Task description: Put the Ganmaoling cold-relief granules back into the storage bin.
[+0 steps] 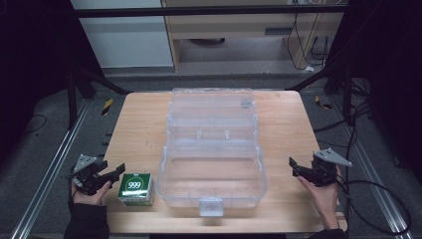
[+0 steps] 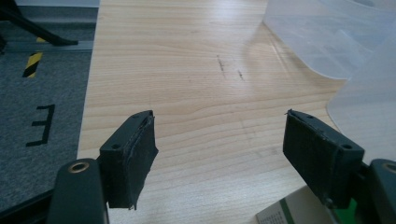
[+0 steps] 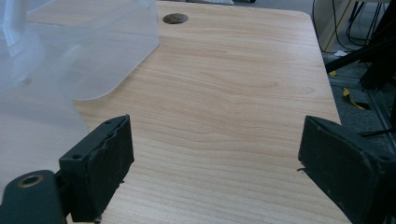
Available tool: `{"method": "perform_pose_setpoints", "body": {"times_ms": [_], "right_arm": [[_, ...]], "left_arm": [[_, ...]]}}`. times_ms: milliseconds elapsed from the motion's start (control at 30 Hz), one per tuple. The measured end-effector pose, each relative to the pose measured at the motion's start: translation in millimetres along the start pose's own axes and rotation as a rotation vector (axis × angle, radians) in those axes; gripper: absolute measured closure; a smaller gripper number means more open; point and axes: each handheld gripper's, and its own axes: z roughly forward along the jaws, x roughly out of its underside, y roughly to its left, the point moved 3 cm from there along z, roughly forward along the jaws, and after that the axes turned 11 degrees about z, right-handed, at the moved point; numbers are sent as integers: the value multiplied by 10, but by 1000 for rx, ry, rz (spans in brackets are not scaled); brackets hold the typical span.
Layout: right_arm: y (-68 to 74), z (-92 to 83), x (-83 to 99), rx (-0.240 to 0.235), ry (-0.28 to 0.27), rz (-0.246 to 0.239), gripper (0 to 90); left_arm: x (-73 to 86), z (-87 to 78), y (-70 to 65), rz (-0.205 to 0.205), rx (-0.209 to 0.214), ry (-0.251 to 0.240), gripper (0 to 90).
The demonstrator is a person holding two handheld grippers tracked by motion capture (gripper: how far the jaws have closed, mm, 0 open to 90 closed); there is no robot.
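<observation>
High view | clear box (image 1: 211, 149) (lid up) ctr | green carton (image 1: 135, 188) beside it

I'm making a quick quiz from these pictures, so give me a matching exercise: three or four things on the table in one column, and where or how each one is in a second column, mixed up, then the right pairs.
Column one:
1. clear plastic box
2. green and white carton
3. left gripper
4. right gripper

Column two:
A. open, held at the table's right edge
B. lid swung open, in the middle of the table
C. open, just left of the carton
D. beside the box's front left corner

Pairs: 1-B, 2-D, 3-C, 4-A
</observation>
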Motion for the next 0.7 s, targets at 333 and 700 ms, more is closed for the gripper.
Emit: {"method": "perform_pose_setpoints", "body": {"times_ms": [333, 700], "right_arm": [[42, -17, -11, -3, -1, -29, 105], [54, -54, 22, 12, 19, -60, 89]], "left_arm": [[-97, -59, -34, 66, 82, -2, 242], [-336, -100, -68, 167, 149, 19, 212]]}}
